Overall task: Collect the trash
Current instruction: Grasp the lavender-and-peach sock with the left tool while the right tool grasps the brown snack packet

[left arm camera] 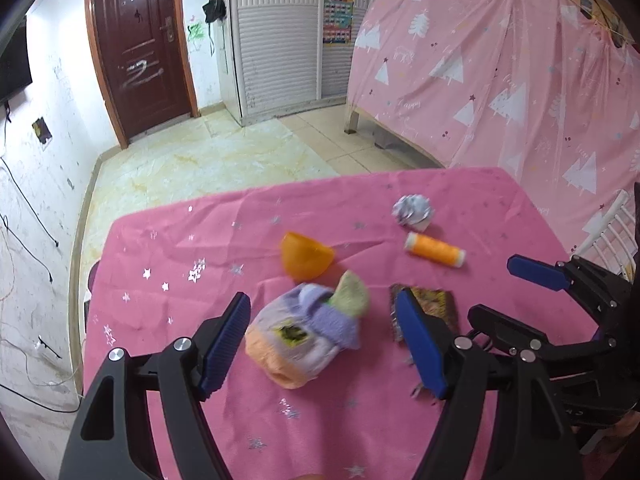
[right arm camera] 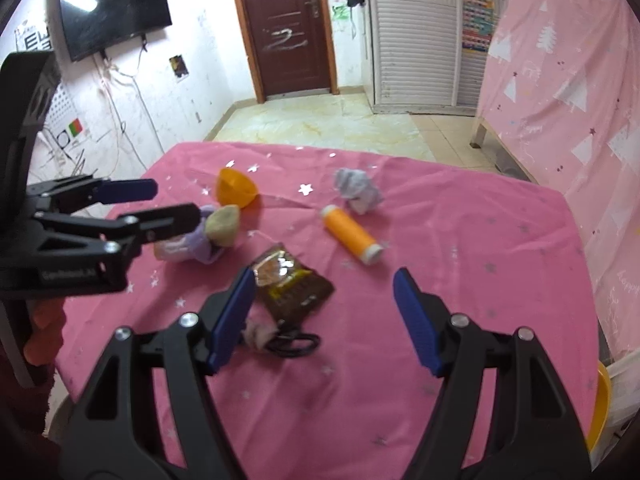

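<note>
Desk: pink star-print cloth (right arm camera: 460, 240) covers it; all the items lie loose on top, none collected yet, and no bin shows in either view.
Left gripper (left arm camera: 324, 344): fingers spread apart, grasping nothing; they hang over and to either side of the sock bundle, not touching it as far as I can tell.
Sock bundle (left arm camera: 308, 336): rolled pastel socks, lilac, peach and green; likely not trash.
Orange cup piece (right arm camera: 235, 188): lies on its side just behind the socks.
Snack wrapper (right arm camera: 292, 284): brown and yellow, crumpled; nearest trash, just beside the right gripper's left finger. Print too blurred to read.
Black loop (right arm camera: 294, 344): thin hair tie or cord, next to a small grey fluff scrap.
Right gripper (right arm camera: 324, 320): fingers released, empty; probably lining up on the wrapper.
Thread spool (right arm camera: 352, 236): orange, lying flat, mid-desk.
Crumpled paper (right arm camera: 358, 190): grey-white ball, just behind the spool; also trash.
Writing: raised lettering on the left gripper's body, illegible.
</note>
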Tool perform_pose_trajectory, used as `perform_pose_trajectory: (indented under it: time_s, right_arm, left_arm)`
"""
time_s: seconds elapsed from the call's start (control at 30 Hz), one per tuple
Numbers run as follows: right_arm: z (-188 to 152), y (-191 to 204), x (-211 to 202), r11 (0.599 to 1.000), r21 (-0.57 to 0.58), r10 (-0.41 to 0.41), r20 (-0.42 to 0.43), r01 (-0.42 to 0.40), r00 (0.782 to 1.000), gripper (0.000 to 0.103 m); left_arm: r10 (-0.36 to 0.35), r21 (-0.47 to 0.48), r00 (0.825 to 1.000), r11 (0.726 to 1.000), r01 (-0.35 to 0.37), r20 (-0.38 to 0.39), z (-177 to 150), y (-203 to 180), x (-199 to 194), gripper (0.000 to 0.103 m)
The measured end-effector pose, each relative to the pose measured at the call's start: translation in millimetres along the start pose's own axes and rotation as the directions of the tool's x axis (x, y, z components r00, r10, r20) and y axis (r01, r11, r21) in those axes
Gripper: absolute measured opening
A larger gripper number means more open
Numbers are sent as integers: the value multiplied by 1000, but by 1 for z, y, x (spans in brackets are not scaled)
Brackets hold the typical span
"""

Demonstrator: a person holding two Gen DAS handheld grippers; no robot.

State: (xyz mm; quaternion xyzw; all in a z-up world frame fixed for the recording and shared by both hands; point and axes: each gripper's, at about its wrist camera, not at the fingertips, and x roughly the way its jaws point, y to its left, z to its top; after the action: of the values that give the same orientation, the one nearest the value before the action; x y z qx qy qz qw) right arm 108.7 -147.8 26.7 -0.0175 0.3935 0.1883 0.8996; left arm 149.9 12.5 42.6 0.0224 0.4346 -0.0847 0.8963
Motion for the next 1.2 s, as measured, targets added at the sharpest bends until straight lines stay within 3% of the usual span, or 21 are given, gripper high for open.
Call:
perform_pose_trajectory:
  time_s: [0.4,0.47,0.63,0.73,0.9,0.93,1.2]
  right_arm:
    - [5,20,37,999,-48,1,-84,-5,996,68]
    - [6,21,41,999,-51,-1,-93,-4,996,74]
    - [7,23,47,998,-68,-21,-112,13,993,75]
    - [7,26,47,997,-75,-23,-112,15,993,75]
    - [9,31,51,996,-89,-33,-122,22,992,75]
    - [9,32,52,995,-96,-38,-124,26,992,74]
    - [9,37,47,995,-94,-39,-115,28,993,43]
  left_arm:
    - [-18,-46,999,999,16,-50,-13,23,33,69]
    - [-18,-41,999,999,17,-45,-14,22,35,69]
    - [-26,-34,999,999,25,-44,-16,18,43,69]
    - [-44,-50,998,998,41,-46,-17,21,45,61]
    - [-75,-57,996,996,73,-46,-19,20,41,26]
    - [-79,-55,996,996,77,-46,-20,20,40,24]
    - [-57,-82,998,995,54,-39,-21,27,29,19]
